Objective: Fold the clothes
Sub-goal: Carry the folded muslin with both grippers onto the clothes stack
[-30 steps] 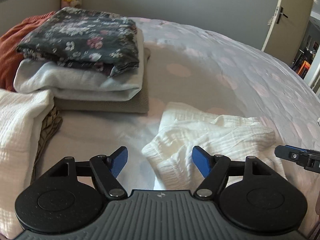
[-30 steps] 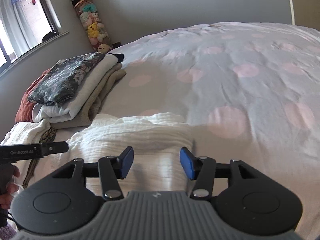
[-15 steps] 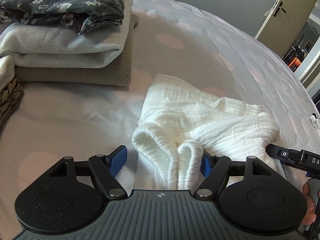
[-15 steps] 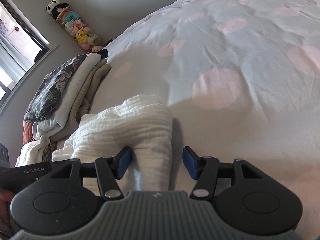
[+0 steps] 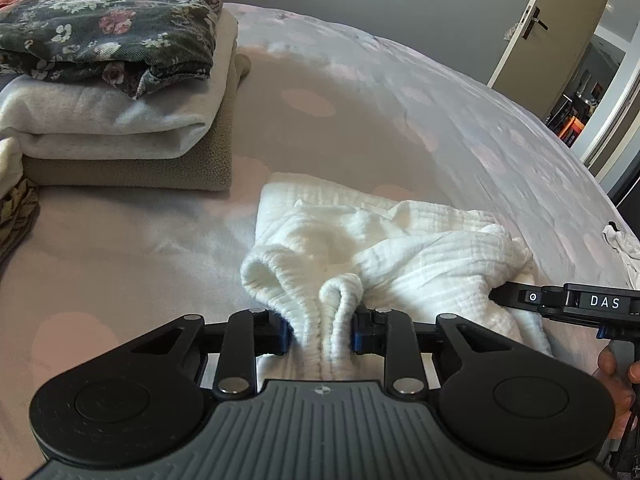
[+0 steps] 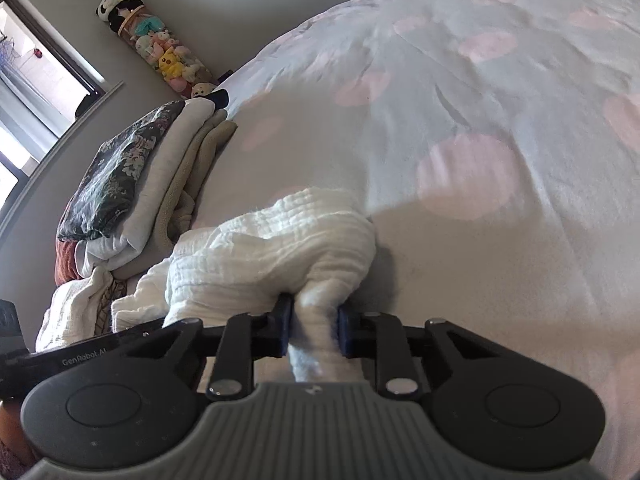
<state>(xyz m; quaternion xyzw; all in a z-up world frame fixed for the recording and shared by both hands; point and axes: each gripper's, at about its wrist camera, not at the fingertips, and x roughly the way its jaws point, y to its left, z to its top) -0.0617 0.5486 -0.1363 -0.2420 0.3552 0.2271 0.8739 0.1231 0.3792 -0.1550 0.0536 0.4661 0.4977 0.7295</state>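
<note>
A white crinkled garment (image 5: pixel 392 248) lies bunched on the bed, partly folded. My left gripper (image 5: pixel 320 328) is shut on its near gathered edge, with cloth pinched between the blue pads. In the right wrist view the same white garment (image 6: pixel 280 256) bulges up in front of my right gripper (image 6: pixel 314 326), which is shut on a thick fold at its right end. The right gripper's black body (image 5: pixel 576 304) shows at the right of the left wrist view, pressed against the cloth.
A stack of folded clothes (image 5: pixel 120 92), floral piece on top, sits at the back left on the spotted duvet (image 5: pixel 420 112). More white and brown cloth (image 6: pixel 84 304) lies beside it. A door (image 5: pixel 556 28) stands open at the right; plush toys (image 6: pixel 168 60) hang by the window.
Both grippers dropped onto the white garment and closed from open, each pinching a fold. The cloth has bunched up between them.
</note>
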